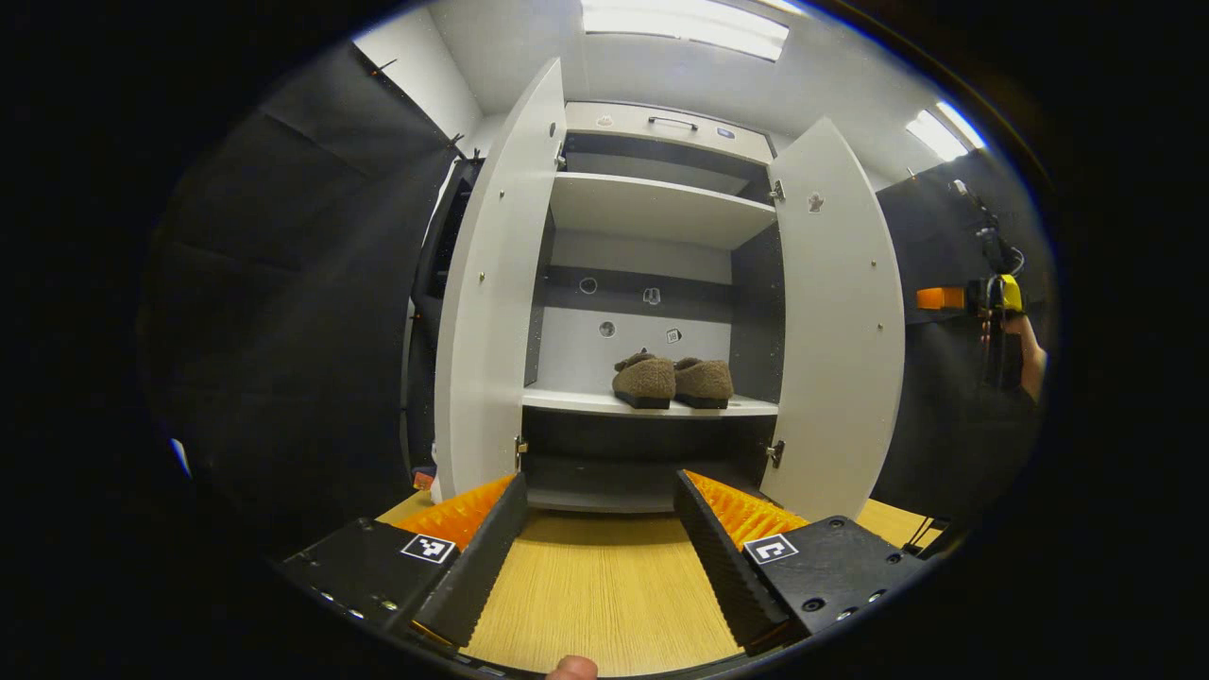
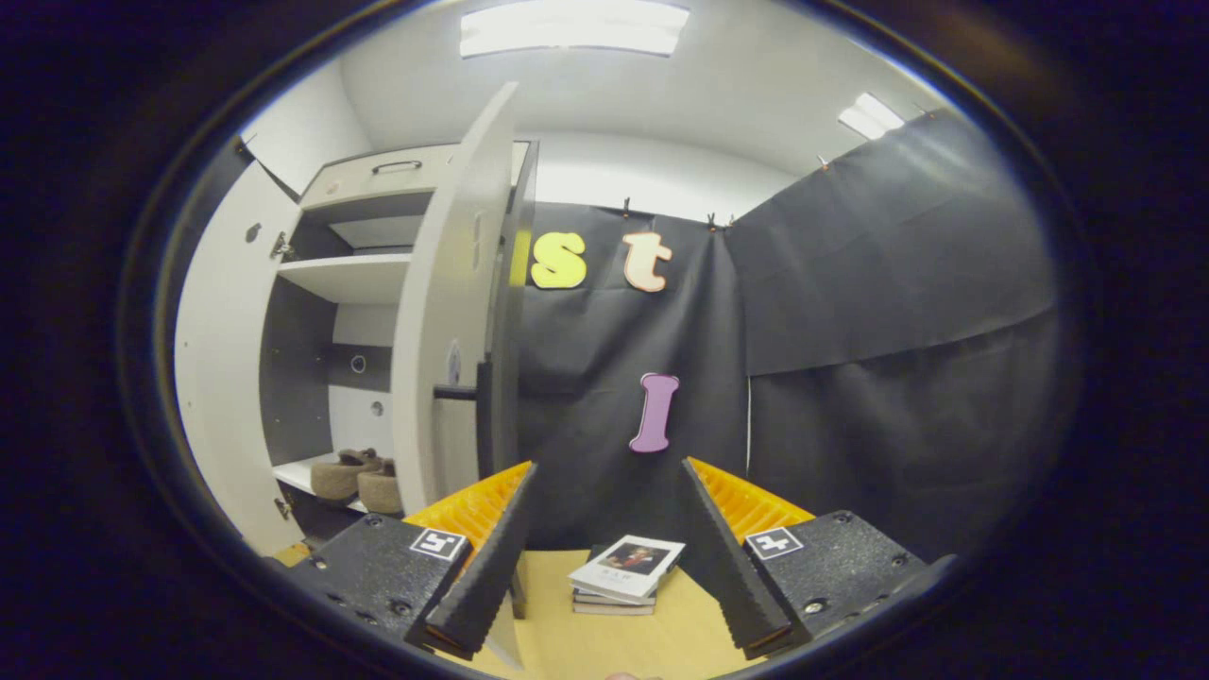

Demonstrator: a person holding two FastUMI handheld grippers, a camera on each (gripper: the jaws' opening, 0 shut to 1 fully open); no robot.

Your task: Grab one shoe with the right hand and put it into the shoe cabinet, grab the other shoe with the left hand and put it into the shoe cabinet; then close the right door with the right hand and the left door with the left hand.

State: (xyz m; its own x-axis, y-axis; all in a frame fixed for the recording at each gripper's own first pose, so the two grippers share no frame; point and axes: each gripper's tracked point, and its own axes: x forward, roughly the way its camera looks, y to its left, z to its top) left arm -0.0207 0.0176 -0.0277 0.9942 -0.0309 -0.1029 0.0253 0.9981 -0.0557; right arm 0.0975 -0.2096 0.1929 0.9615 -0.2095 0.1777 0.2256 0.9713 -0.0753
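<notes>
Two brown fuzzy shoes [image 1: 672, 380] stand side by side on the lower shelf of the white shoe cabinet [image 1: 652, 208]. Both doors hang wide open: the left door [image 1: 496, 283] and the right door [image 1: 836, 312]. My left gripper [image 1: 600, 505] is open and holds nothing, facing the cabinet from a short way back above the wooden table [image 1: 600, 586]. My right gripper [image 2: 609, 496] is open too, off to the cabinet's right, with the right door [image 2: 444, 312] edge-on just left of its fingers. The shoes [image 2: 359, 480] show past that door. The right gripper [image 1: 992, 297] and its hand also appear at the far right of the left gripper view.
A small stack of books [image 2: 623, 573] lies on the wooden table [image 2: 586, 642] between my right gripper's fingers, near the black cloth wall [image 2: 850, 378]. The cabinet has an upper shelf [image 1: 652, 210] and a top drawer with a handle [image 1: 672, 122].
</notes>
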